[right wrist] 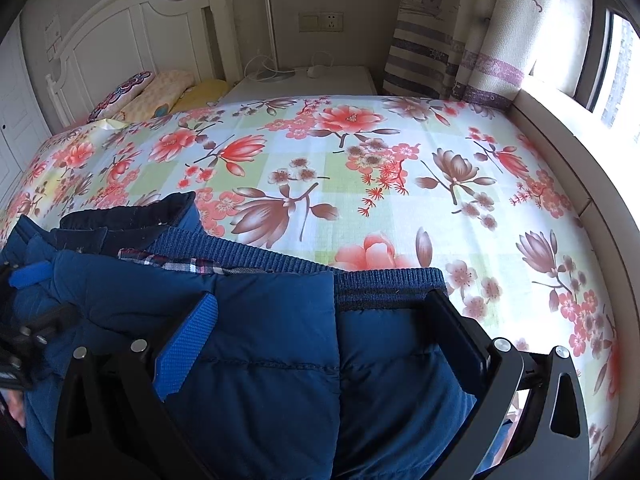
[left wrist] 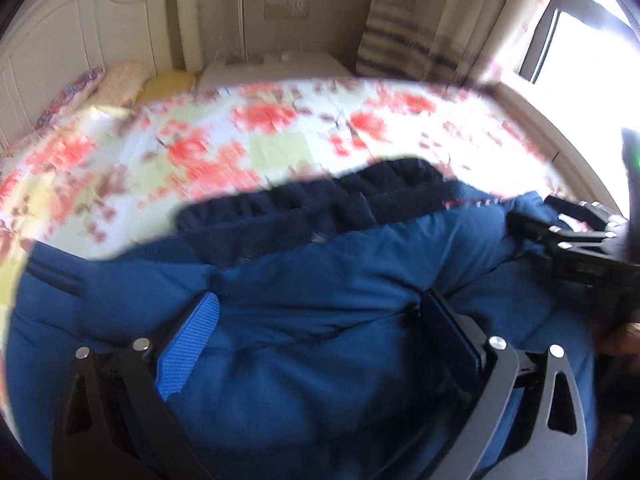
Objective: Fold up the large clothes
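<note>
A padded blue jacket (right wrist: 256,344) is seen bunched at the near edge of the bed (right wrist: 360,184), on a flowered sheet. Its ribbed hem (right wrist: 384,284) is turned toward the far side, and a strip of plaid lining (right wrist: 176,262) is exposed beside the dark collar (right wrist: 128,220). The right gripper (right wrist: 320,320) is spread wide, with the jacket's padding filling the space between its fingers (right wrist: 188,344). The left gripper (left wrist: 320,320) is likewise held wide apart over the quilted fabric; that view is blurred. Pillows (right wrist: 160,94) are stacked at the far left by the white headboard (right wrist: 120,28), and a curtain (right wrist: 460,40) is hung at the far right.
</note>
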Action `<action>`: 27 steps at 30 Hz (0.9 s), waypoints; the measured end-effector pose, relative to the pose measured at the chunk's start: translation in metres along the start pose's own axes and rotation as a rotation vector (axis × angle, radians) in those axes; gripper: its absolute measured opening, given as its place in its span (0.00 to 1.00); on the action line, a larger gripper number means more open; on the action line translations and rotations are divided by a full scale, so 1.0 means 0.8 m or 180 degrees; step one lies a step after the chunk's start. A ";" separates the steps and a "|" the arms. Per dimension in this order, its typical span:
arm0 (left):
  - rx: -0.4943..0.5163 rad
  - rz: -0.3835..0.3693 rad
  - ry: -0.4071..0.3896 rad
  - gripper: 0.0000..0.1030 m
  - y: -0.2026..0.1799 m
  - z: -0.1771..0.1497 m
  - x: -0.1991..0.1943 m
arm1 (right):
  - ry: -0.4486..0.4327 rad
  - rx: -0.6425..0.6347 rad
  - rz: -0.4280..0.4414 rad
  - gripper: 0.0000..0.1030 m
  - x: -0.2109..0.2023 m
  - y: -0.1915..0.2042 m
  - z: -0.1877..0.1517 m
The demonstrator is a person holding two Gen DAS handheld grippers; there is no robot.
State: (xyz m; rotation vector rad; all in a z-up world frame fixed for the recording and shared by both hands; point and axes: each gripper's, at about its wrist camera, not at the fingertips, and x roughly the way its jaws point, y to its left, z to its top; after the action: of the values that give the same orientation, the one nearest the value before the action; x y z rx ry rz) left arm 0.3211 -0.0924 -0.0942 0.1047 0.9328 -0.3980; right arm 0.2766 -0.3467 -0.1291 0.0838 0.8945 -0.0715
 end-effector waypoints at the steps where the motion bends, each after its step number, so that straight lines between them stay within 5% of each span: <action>1: -0.0065 0.0106 -0.0082 0.97 0.013 0.001 -0.011 | -0.0002 0.0006 0.0003 0.96 0.000 0.001 -0.001; 3: -0.0278 0.0413 -0.0162 0.97 0.060 0.002 -0.024 | 0.0002 0.0017 0.0016 0.96 0.000 0.000 -0.001; 5: -0.0460 0.0717 0.0027 0.97 0.113 -0.006 -0.013 | 0.0012 0.0024 0.0023 0.96 0.001 0.000 -0.001; 8: -0.0890 0.0235 0.0027 0.98 0.155 -0.023 -0.005 | 0.0027 0.0041 0.0043 0.96 0.002 -0.001 -0.001; 13: -0.0503 0.0705 0.0039 0.98 0.121 -0.018 0.005 | 0.0058 0.0027 0.0037 0.96 0.002 -0.002 0.002; 16: -0.0587 0.0604 0.0013 0.98 0.132 -0.020 0.004 | -0.0112 -0.0054 -0.0097 0.96 -0.034 0.020 0.001; 20: -0.0585 0.0614 0.0012 0.98 0.133 -0.023 0.002 | -0.0426 -0.0685 0.0335 0.96 -0.102 0.114 -0.019; 24: -0.0629 0.0555 0.0011 0.98 0.134 -0.022 0.001 | -0.0096 -0.1334 0.0390 0.96 -0.084 0.199 -0.063; 27: -0.0684 0.0481 0.0001 0.98 0.138 -0.023 0.001 | -0.0043 -0.1343 0.0386 0.96 -0.072 0.200 -0.075</action>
State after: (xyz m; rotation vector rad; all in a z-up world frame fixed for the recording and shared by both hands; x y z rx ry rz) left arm 0.3493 0.0140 -0.1145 -0.0211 0.9557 -0.1566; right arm 0.2097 -0.1794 -0.1148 -0.2556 0.8731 0.2297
